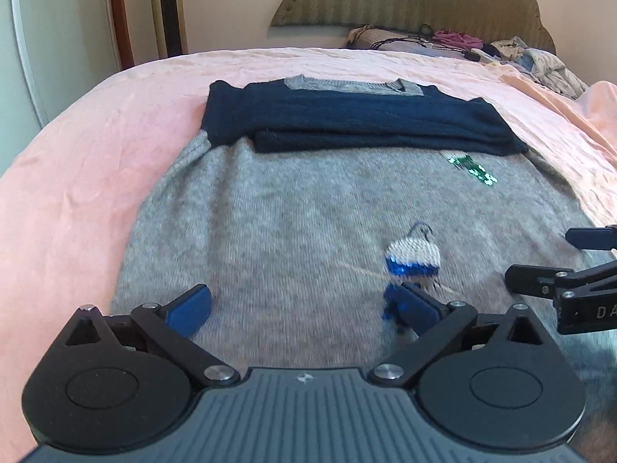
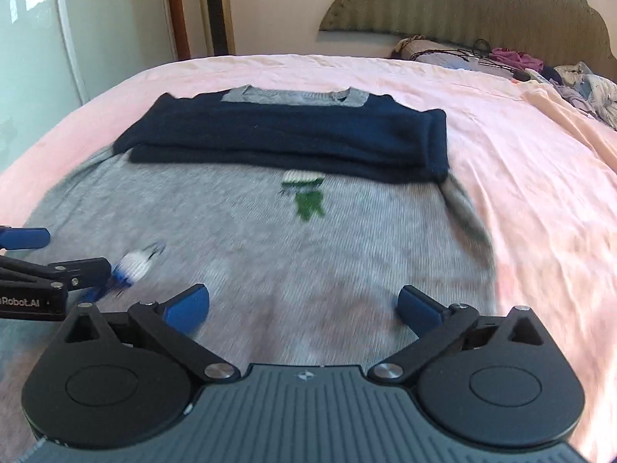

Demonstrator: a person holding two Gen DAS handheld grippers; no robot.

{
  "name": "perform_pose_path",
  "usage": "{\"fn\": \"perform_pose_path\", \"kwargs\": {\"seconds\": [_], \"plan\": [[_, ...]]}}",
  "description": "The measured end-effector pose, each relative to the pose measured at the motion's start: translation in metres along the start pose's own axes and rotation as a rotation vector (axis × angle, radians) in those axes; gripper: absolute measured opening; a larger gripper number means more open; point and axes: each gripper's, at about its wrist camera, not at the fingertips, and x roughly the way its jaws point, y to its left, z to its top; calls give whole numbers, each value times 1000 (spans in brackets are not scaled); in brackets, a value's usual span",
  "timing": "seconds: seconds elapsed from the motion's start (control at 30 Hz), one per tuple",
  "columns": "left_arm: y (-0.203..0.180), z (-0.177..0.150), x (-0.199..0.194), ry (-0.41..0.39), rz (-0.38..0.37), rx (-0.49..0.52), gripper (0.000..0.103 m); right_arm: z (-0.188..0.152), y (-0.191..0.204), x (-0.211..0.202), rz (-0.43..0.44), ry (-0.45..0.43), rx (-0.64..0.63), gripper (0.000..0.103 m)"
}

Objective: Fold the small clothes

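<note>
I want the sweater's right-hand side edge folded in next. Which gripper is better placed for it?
Probably the right gripper: open and empty, it hangs over the sweater near that edge. The left gripper, also open, sits further toward the other side.

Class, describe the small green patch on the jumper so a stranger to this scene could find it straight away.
Start at the pink bed, where a grey jumper lies flat with its navy sleeves folded across the chest. Just below those sleeves sits the green patch. It is the only green mark; the other patch, nearer the camera, is blue and white.
</note>
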Motion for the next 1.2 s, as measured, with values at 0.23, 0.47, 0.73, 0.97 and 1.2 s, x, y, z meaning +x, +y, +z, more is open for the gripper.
{"fn": "perform_pose_path", "kwargs": {"seconds": [0.23,0.47,0.73,0.97,1.2], "plan": [[-8,-29,-32,8,-20,46,103,-28,14,-28,-9,-8,-11,103],[-11,-55,-57,2,-19,29,103,-47,27,-50,-3,-19,-36,103],[-13,-80,-81,-26,-17,51,103,-71,35,-68,35,-18,-51,103],[-15,-97,-94,-55,-46,61,103,-92,46,-84,37,-18,-71,103],[-18,-106,-113,-45,-61,106,103,-97,49,-122,23,-169,-100,103]]}}
